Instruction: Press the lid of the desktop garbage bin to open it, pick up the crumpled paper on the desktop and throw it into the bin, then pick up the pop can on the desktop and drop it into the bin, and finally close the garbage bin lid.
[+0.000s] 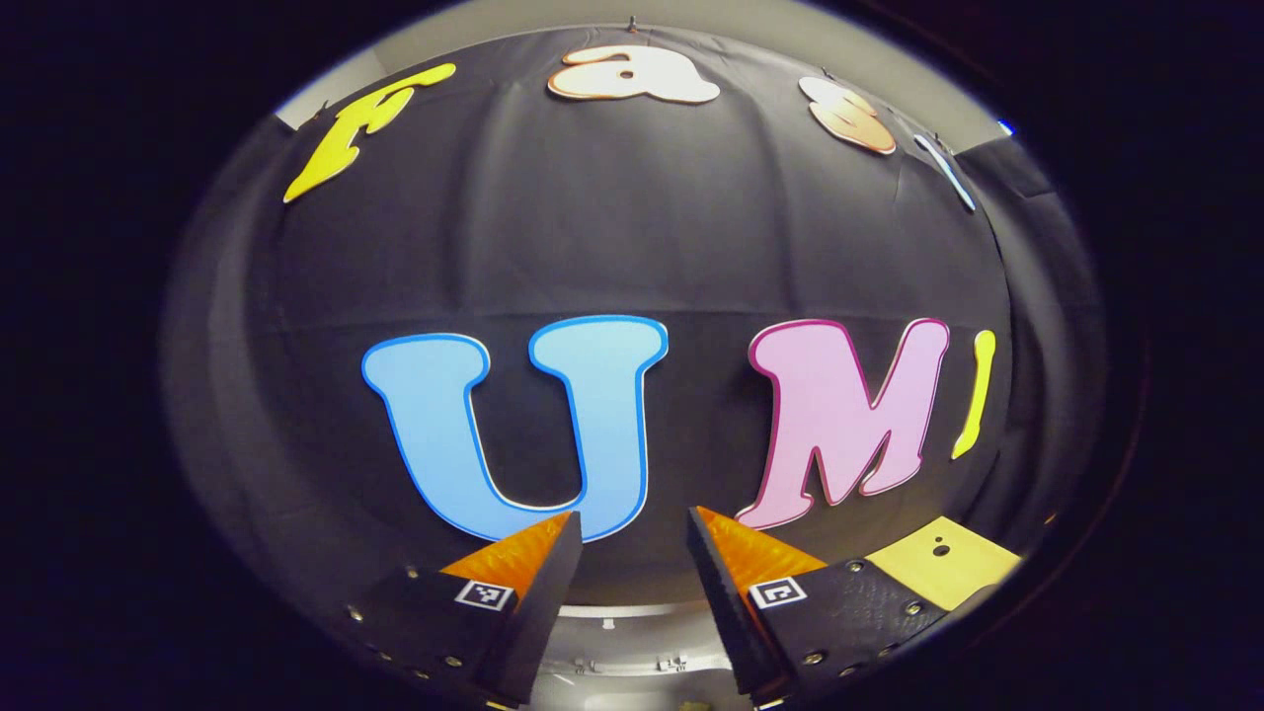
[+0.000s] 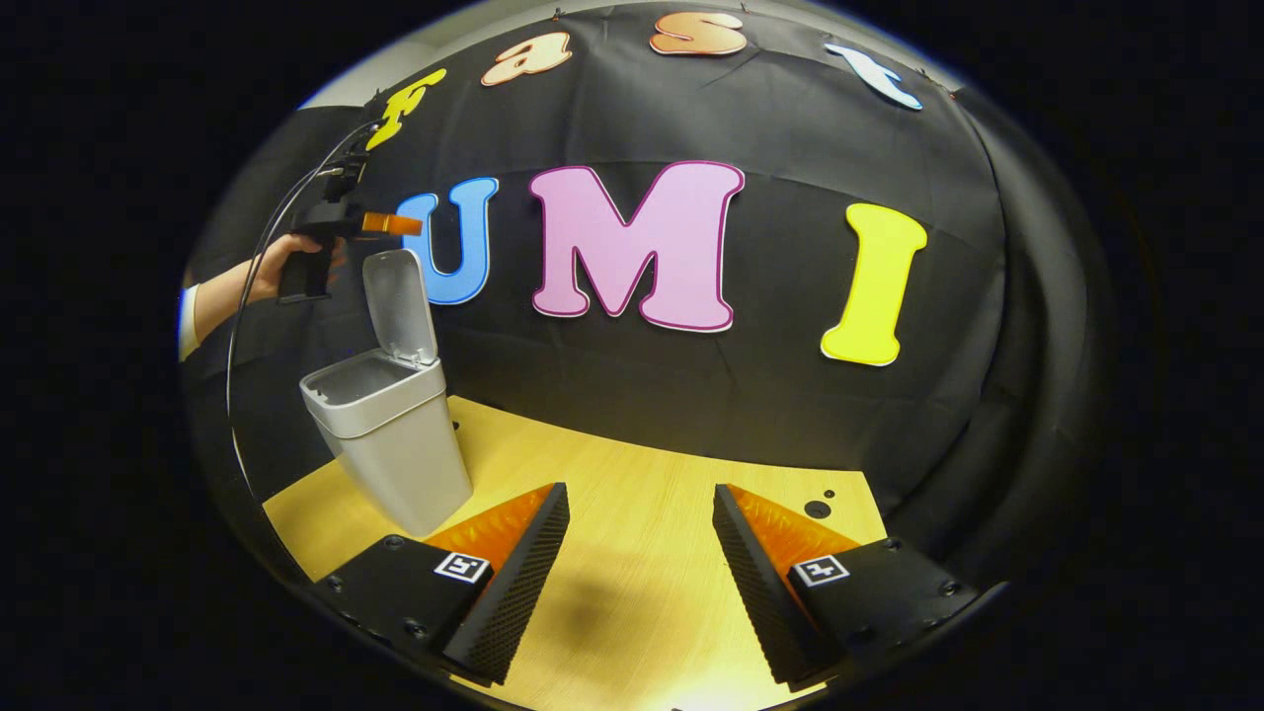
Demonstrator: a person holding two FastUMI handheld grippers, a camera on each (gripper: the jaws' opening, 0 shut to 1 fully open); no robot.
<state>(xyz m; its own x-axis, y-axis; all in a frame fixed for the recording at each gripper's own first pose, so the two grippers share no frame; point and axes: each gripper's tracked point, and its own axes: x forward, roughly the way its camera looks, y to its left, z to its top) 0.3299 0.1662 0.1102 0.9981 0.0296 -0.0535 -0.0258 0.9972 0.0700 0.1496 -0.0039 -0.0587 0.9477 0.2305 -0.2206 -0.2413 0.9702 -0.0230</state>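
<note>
Wood-grain desktop [image 2: 642, 553] lies under the right gripper [image 2: 640, 513], whose two fingers stand well apart with nothing between them, only bare tabletop showing in the gap. Up and to the left of those fingers, near the table's left edge, stands the grey garbage bin [image 2: 395, 444], apart from the right gripper and not touched by it. Its lid [image 2: 400, 306] is swung up on the rear hinge and stands nearly upright, leaving the mouth open; what lies inside cannot be told. Above the raised lid, in the right gripper view, the left gripper [image 2: 390, 224] hangs in the air, held by a hand [image 2: 272, 272] with a white cuff [image 2: 188, 321], and a thin cable [image 2: 237, 326] loops down from it. Its tips point toward the booth wall just over the lid's top edge, apart from it. In the left gripper view its own fingers [image 1: 538, 548] are spread fairly wide and hold nothing, aimed at the black cloth wall [image 1: 632, 247], with a corner of the desktop at lower right and a pale grey surface, too little of it seen to name, low between them.
</note>
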